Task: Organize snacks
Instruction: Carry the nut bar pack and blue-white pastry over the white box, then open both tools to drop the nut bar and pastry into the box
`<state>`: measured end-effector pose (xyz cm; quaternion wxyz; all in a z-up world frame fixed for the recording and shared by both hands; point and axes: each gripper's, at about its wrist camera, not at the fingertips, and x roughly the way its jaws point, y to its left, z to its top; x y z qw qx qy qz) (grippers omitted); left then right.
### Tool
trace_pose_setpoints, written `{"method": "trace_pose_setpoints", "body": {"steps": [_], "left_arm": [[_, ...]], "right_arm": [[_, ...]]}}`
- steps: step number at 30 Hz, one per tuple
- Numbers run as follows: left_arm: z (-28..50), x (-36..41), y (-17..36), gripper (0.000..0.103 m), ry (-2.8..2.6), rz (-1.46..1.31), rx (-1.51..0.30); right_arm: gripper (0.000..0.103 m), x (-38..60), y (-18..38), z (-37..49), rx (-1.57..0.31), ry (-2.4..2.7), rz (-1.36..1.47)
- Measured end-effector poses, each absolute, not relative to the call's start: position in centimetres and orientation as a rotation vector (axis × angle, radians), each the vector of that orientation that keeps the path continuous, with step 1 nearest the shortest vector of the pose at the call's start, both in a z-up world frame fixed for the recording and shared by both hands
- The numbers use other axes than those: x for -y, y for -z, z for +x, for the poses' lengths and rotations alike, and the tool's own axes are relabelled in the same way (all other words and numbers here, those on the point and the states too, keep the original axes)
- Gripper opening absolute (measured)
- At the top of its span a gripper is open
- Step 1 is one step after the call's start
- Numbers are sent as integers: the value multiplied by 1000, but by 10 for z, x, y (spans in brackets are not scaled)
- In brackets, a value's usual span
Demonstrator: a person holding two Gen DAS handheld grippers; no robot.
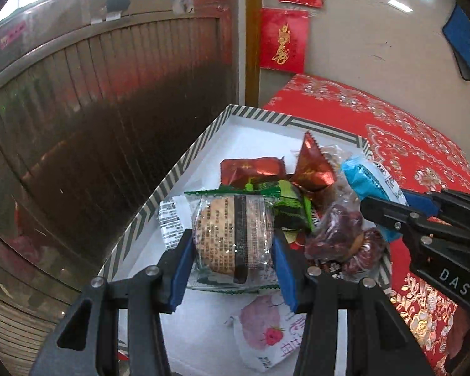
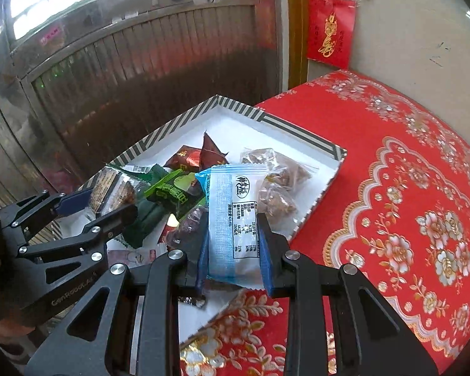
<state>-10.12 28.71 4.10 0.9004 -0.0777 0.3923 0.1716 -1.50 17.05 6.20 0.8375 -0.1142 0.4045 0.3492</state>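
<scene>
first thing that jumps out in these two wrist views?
Both claws hold a snack over the striped-rim box: the left claw grips a clear-wrapped round biscuit, the right claw a blue-and-white packet. Below them the box holds a heap of red, green and clear wrappers, and it stands on a bright red floral cloth.

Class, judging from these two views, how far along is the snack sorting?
Done: several snacks already lie in the striped box. In hand: the left gripper is shut on a round biscuit pack, the right gripper on a blue packet, both over the box. Left: releasing both; no loose snacks show on the red cloth.
</scene>
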Motion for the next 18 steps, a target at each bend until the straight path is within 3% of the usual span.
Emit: {"method": "trace_pose_setpoints", "body": {"steps": [18], "left_arm": [[-97,-292,-31,51,-368,-171,-829]], "right_arm": [[26,-214,-54,-12,-853,-783,-283]]}}
